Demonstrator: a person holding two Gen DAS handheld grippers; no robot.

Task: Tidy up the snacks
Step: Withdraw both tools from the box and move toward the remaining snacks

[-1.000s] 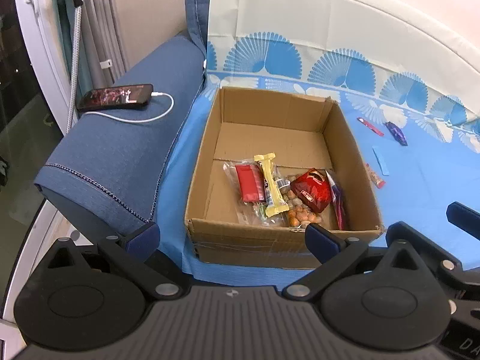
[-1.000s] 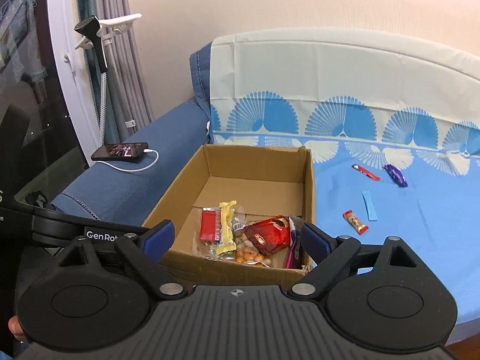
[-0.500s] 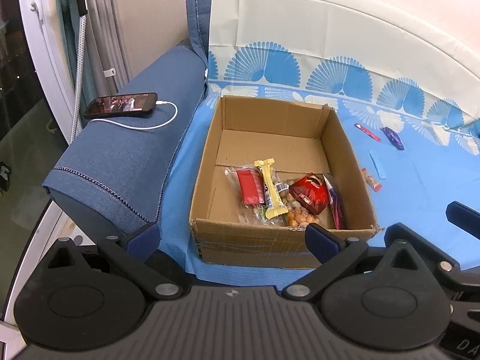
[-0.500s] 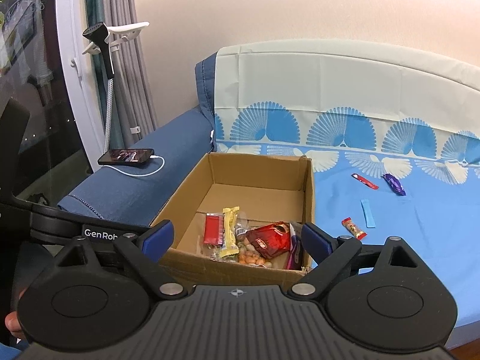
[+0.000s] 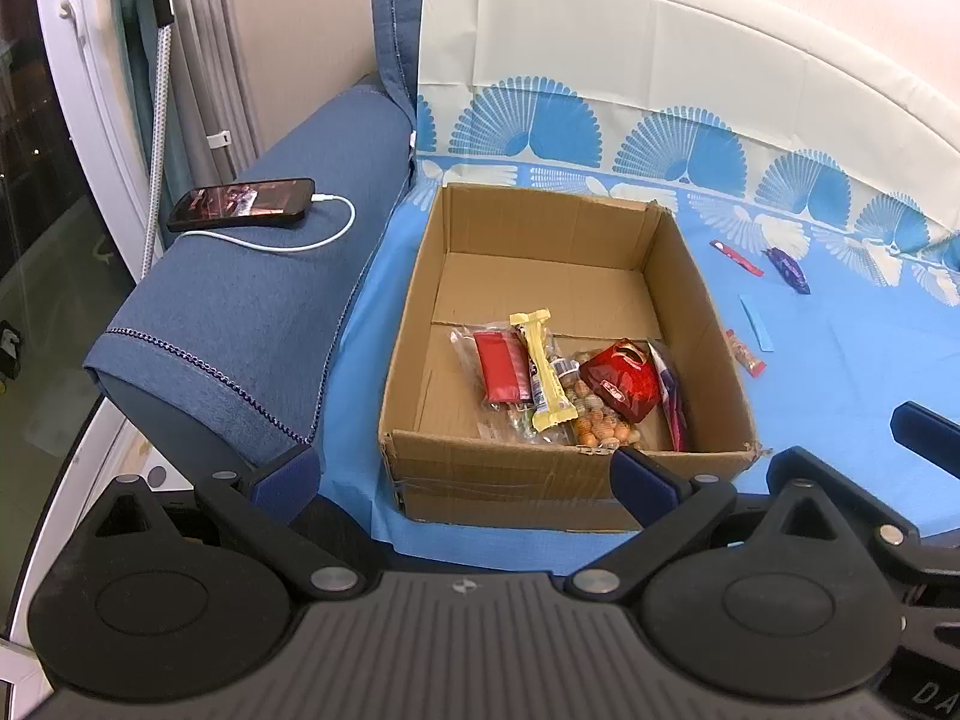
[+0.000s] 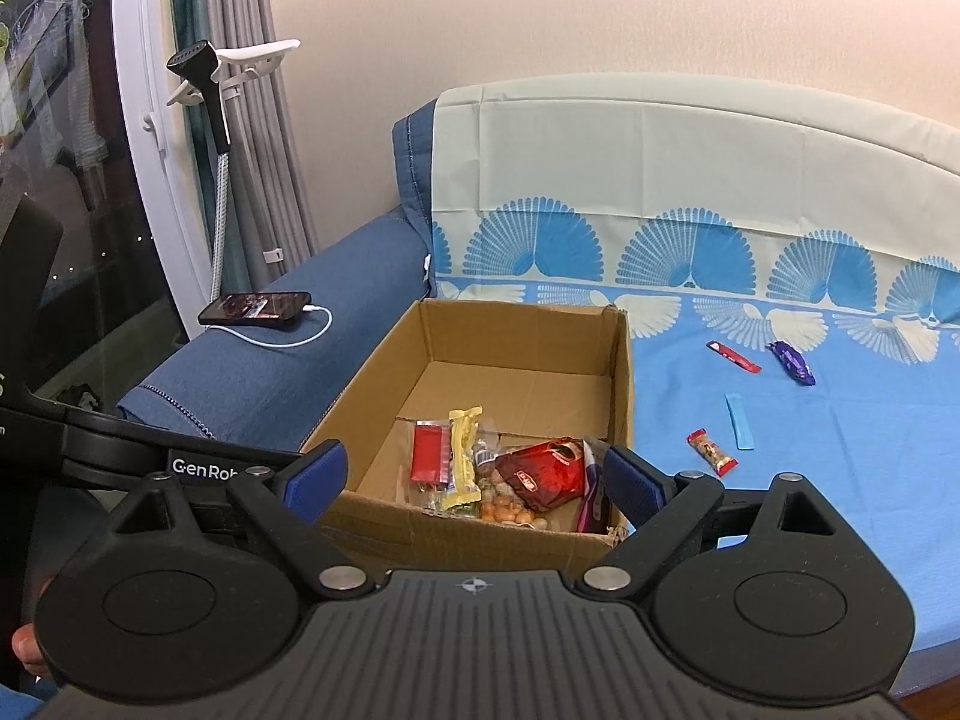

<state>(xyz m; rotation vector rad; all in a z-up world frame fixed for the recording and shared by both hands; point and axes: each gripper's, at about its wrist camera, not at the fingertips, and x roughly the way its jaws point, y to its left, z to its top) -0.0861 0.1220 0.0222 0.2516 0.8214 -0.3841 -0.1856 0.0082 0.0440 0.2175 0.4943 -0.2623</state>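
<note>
Left gripper arm (image 6: 198, 468), left of the cardboard box (image 6: 474, 531): white lettering "GenRob", cut off.
Gripper housing (image 5: 927, 699), right of the cardboard box (image 5: 510, 483): "DA", cut off.
Snack wrappers: print unreadable.

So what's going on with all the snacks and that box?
Someone is tidying snacks into a cardboard box on a sofa with a blue cover. Several packets already lie in the box, like a red bag and a yellow bar. Four small snacks remain on the cover, among them a purple candy. The left hand-held gripper and right hand-held gripper are both open, holding nothing, in front of the box.
</note>
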